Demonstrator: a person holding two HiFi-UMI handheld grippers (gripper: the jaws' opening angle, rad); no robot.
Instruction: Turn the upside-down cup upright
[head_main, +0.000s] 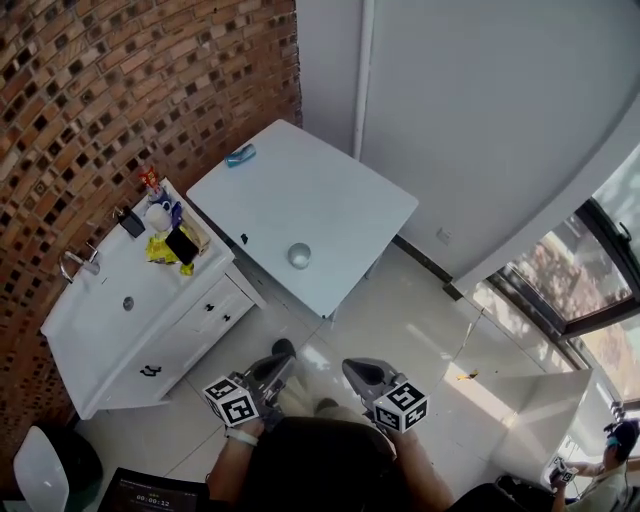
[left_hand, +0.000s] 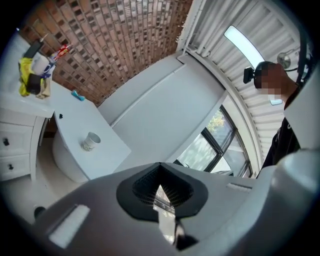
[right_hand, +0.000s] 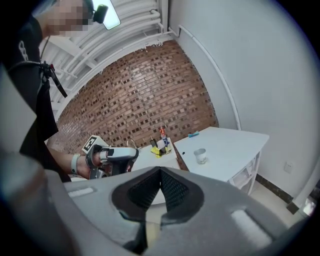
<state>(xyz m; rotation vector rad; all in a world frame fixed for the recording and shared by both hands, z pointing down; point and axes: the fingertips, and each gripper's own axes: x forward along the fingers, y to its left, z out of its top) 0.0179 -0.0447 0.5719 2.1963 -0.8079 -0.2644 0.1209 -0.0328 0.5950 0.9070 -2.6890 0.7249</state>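
The white table (head_main: 330, 200) bears a cup (head_main: 299, 255) near its edge and a blue object (head_main: 240, 155) at a corner.

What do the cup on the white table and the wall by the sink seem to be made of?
Cup: likely metal, grey with a dull sheen; too small to be sure. Wall: brick, rough and matte, with red-brown blocks and visible joints.
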